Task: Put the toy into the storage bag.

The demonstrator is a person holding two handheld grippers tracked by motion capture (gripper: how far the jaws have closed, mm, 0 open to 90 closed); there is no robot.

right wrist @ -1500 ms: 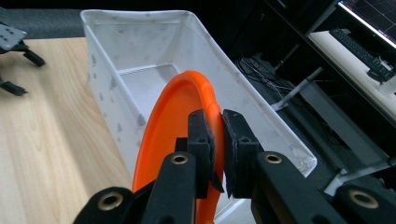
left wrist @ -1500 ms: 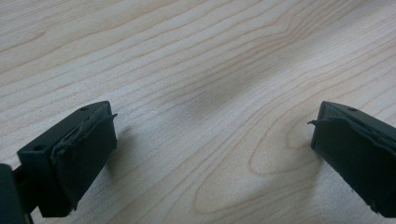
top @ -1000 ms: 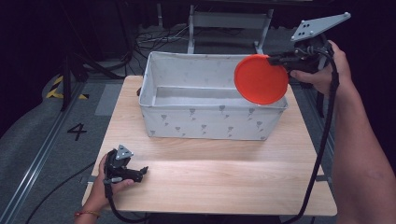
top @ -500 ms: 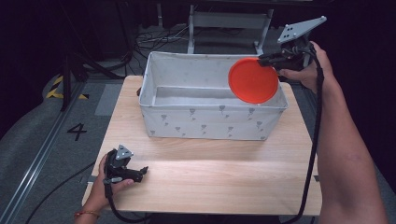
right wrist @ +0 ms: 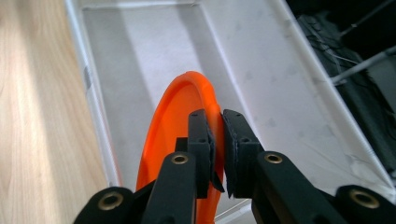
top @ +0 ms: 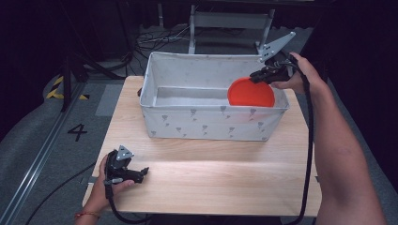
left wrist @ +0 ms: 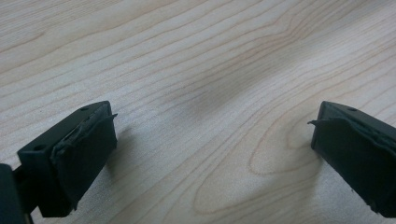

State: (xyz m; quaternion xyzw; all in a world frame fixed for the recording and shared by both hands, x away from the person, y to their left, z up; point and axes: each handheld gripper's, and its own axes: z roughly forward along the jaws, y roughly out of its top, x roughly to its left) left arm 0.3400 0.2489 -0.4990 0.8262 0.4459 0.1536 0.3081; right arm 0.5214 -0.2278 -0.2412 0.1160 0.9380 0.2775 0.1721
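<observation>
Grey floor (top: 42, 140), dark room, tangled cables (top: 155, 40).

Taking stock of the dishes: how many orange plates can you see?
1: a round orange plastic plate, pinched at its rim by the right tongs, inside the white fabric bin. The bin's near wall could hide more.

Orange plate (top: 251, 93), pinched at its rim by right gripper (top: 259, 74), now lowered from above the far right rim of the white fabric bin (top: 206, 124) to partly inside it; right hand (top: 296, 75) shifted leftward and downward accordingly.
</observation>
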